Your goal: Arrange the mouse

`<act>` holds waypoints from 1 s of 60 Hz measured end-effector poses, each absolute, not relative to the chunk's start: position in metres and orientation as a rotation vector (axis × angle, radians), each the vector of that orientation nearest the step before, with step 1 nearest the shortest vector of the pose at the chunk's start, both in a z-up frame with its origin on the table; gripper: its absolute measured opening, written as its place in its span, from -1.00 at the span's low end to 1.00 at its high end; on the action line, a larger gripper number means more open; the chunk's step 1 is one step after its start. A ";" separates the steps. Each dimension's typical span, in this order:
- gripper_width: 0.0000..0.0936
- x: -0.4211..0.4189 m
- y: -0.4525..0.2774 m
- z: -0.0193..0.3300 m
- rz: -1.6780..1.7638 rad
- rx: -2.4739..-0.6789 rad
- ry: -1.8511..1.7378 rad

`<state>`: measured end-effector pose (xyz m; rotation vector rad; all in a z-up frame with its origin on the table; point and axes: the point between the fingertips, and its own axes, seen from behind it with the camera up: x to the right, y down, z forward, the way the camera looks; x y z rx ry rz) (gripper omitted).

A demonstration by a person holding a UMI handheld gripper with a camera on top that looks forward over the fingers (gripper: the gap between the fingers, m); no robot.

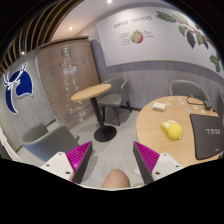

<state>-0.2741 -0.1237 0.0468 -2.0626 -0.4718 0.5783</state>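
Observation:
A yellow mouse (173, 129) lies on a round wooden table (158, 122), to the right of and beyond my fingers. A black mouse pad (207, 135) with white lettering lies right of the mouse on the same table. My gripper (113, 157) is held high above the floor, well back from the table. Its two fingers with magenta pads (80, 155) stand wide apart with nothing between them. A fingertip of the person's hand (117, 179) shows low between the fingers.
A small round wooden side table (93, 92) on a black pedestal stands ahead. Grey chairs (50, 143) stand to the left and behind it. A glass wall with a blue deer emblem (17, 85) is at the left. A white wall with a poster is behind.

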 end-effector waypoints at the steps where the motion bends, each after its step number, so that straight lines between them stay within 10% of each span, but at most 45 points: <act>1: 0.81 -0.271 -0.122 0.046 0.567 -2.064 -0.468; 42: 0.78 -0.116 0.036 -0.018 0.163 -2.236 -0.325; 60: -0.18 -0.124 0.082 -0.013 0.212 -2.210 -0.329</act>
